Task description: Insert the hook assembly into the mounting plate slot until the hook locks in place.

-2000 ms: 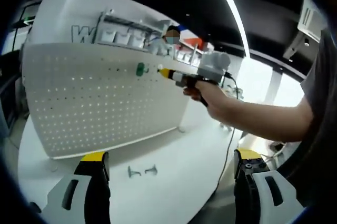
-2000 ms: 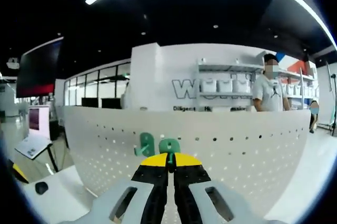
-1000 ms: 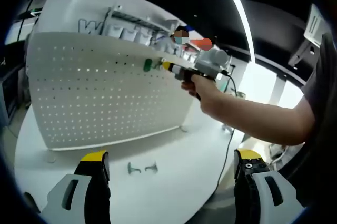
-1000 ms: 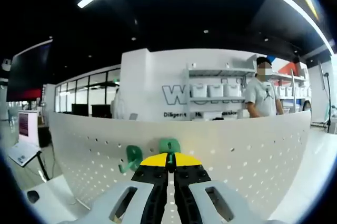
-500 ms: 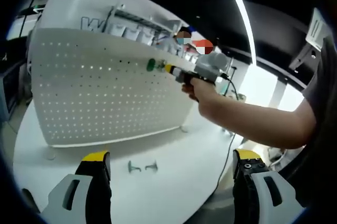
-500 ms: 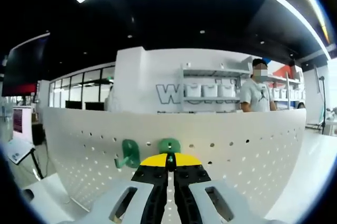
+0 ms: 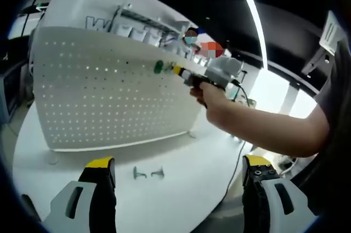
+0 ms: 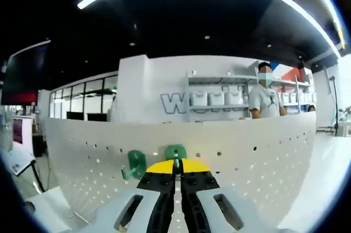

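Observation:
A white pegboard mounting plate (image 7: 109, 101) stands upright on the round white table (image 7: 186, 189). My right gripper (image 7: 176, 70), held in a person's hand, is up against the board's top row. In the right gripper view its jaws (image 8: 176, 163) are shut on a green hook (image 8: 175, 152) pressed at the pegboard (image 8: 247, 159). Another green hook (image 8: 135, 164) hangs on the board just to the left, also seen as the green hook (image 7: 158, 67). My left gripper (image 7: 178, 167) hangs back over the table, open and holding nothing.
Two loose hooks (image 7: 148, 174) lie on the table in front of the board. The person's forearm (image 7: 258, 126) reaches across from the right. Behind the board are a shelf with white bins (image 8: 219, 98) and a standing person (image 8: 264, 101).
The right gripper with its green hook has edged right along the board's top row, away from the mounted hook. The left gripper's view has shifted slightly; its jaws stay open.

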A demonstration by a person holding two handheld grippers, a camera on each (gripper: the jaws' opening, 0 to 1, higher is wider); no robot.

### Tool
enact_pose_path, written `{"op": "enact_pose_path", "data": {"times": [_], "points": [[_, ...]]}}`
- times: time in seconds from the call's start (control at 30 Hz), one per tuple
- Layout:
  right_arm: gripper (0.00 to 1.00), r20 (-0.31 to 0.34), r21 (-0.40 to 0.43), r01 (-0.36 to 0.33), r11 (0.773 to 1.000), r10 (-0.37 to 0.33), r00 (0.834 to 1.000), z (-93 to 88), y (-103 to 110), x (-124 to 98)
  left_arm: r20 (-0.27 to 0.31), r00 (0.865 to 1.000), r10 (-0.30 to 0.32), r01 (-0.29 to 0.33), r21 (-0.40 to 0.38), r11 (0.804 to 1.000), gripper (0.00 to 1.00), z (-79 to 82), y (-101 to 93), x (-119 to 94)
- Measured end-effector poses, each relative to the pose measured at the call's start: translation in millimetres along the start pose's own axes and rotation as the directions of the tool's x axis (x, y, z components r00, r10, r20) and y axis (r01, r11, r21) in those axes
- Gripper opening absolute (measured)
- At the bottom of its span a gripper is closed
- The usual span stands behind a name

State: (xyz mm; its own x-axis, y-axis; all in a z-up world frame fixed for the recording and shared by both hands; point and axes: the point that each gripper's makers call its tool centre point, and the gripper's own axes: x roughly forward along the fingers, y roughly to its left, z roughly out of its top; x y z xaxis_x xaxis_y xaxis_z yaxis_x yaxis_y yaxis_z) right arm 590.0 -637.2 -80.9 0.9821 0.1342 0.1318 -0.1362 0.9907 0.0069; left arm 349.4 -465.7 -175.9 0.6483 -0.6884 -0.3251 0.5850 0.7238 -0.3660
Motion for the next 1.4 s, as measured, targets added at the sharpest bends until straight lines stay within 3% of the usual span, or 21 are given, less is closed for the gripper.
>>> {"op": "enact_pose_path", "data": {"times": [0.13, 0.73, 1.17, 1.23, 1.4], "points": [[0.0, 0.008, -0.037, -0.007, 0.999, 0.007, 1.0, 1.3, 1.5, 2.8, -0.002, 1.0, -0.001, 0.001, -0.008, 1.0, 0.98, -1.7, 0.8, 0.7], [0.0, -0.023, -0.005, -0.001, 1.0, 0.001, 1.0, -20.8, -3.0, 4.4, -0.006, 1.0, -0.003, 0.003, -0.02, 1.0, 0.97, -2.2, 3.7, 3.1], [0.0, -0.014, -0.005, -0.002, 1.0, 0.002, 1.0, -19.2, -3.1, 4.4, -0.004, 1.0, -0.003, 0.003, -0.026, 1.0, 0.97, -3.1, 4.1, 2.4], [0.0, 0.033, -0.005, 0.006, 1.0, -0.006, 0.999, -8.2, -4.0, 0.3, -0.002, 1.0, -0.001, 0.001, -0.026, 1.0, 0.97, -2.8, 4.7, 1.8], [0.0, 0.05, -0.008, 0.002, 1.0, -0.001, 0.999, -3.7, -3.4, 0.0, -0.006, 1.0, 0.001, -0.001, -0.03, 1.0, 0.97, -4.3, 5.7, 1.7]]}}
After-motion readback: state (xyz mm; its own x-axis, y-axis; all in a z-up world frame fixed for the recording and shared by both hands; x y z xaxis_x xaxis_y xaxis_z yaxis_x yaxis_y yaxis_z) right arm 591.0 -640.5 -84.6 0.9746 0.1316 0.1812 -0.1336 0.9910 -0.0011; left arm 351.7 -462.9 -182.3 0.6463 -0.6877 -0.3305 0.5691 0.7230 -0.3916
